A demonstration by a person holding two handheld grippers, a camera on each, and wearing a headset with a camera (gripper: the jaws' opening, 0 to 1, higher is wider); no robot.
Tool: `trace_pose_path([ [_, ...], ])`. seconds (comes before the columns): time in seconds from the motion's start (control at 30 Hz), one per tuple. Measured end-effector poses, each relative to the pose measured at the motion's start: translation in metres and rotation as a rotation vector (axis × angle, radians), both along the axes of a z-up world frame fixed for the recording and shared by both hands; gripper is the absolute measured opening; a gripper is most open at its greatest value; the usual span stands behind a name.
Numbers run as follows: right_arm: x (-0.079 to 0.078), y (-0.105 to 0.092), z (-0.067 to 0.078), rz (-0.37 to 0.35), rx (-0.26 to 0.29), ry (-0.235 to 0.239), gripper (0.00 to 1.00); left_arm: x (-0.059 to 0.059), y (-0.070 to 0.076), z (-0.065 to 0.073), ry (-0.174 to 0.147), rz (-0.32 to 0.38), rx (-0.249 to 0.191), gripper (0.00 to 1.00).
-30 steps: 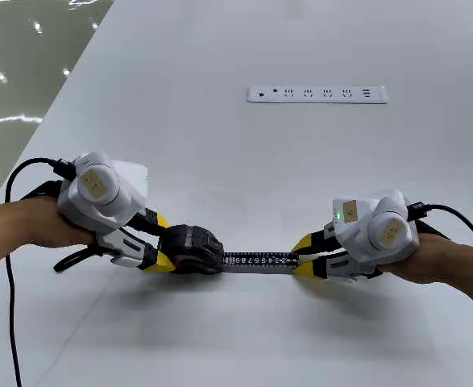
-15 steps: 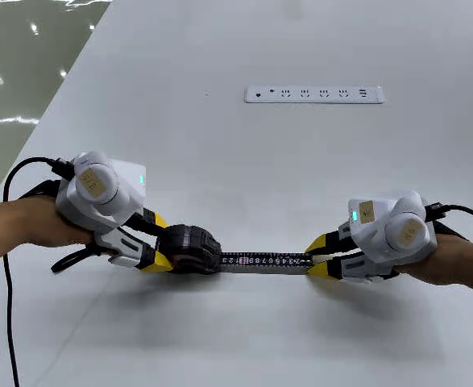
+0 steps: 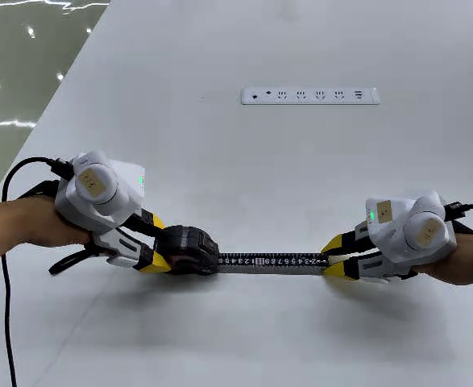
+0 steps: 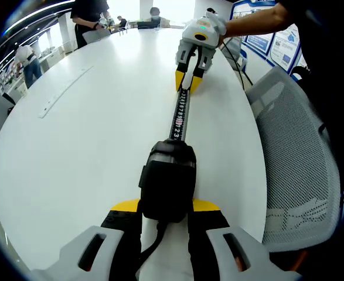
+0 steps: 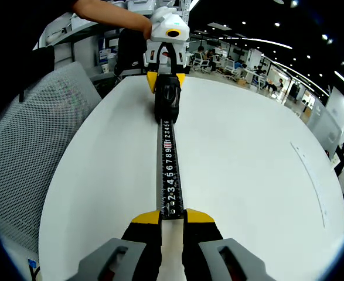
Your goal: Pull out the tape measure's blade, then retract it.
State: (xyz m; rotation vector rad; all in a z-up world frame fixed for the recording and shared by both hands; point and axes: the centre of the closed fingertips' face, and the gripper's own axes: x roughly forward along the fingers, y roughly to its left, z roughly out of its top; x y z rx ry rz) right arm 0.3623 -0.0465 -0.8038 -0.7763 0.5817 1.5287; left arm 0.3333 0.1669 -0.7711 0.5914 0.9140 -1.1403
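left gripper (image 3: 160,240): fingers clamped on the tape measure case (image 3: 189,248), anchoring it low on the table (image 3: 244,161) | right gripper (image 3: 331,258): fingers pinched the end of the blade (image 3: 272,260), in line with the case so it lay straight | step judged: pull-out partway, blade stretched between both grippers

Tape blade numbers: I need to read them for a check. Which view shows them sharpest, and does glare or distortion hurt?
Right gripper view: the black tape blade with white numerals is sharp near the jaws, shrinking toward the black tape measure case; left gripper view: numerals small, white table washed out far off; head view: numerals tiny, no glare on them.
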Motion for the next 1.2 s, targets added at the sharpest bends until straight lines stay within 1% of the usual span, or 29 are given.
trace_pose_path([
  [0.63, 0.003, -0.038, 0.002, -0.039, -0.043, -0.004, 0.09, 0.0, -0.001, 0.0, 0.007, -0.011, 0.015, 0.24],
  [0.87, 0.005, -0.057, 0.002, -0.055, -0.061, -0.007, 0.09, 0.0, -0.002, 0.0, 0.012, -0.013, 0.016, 0.24],
  [1.03, 0.005, -0.058, 0.001, -0.062, -0.067, -0.005, 0.09, 0.0, -0.003, 0.0, 0.009, -0.016, 0.016, 0.25],
  [1.2, 0.006, -0.058, 0.0, -0.053, -0.079, -0.01, 0.1, 0.0, -0.004, 0.0, 0.002, -0.025, 0.018, 0.25],
])
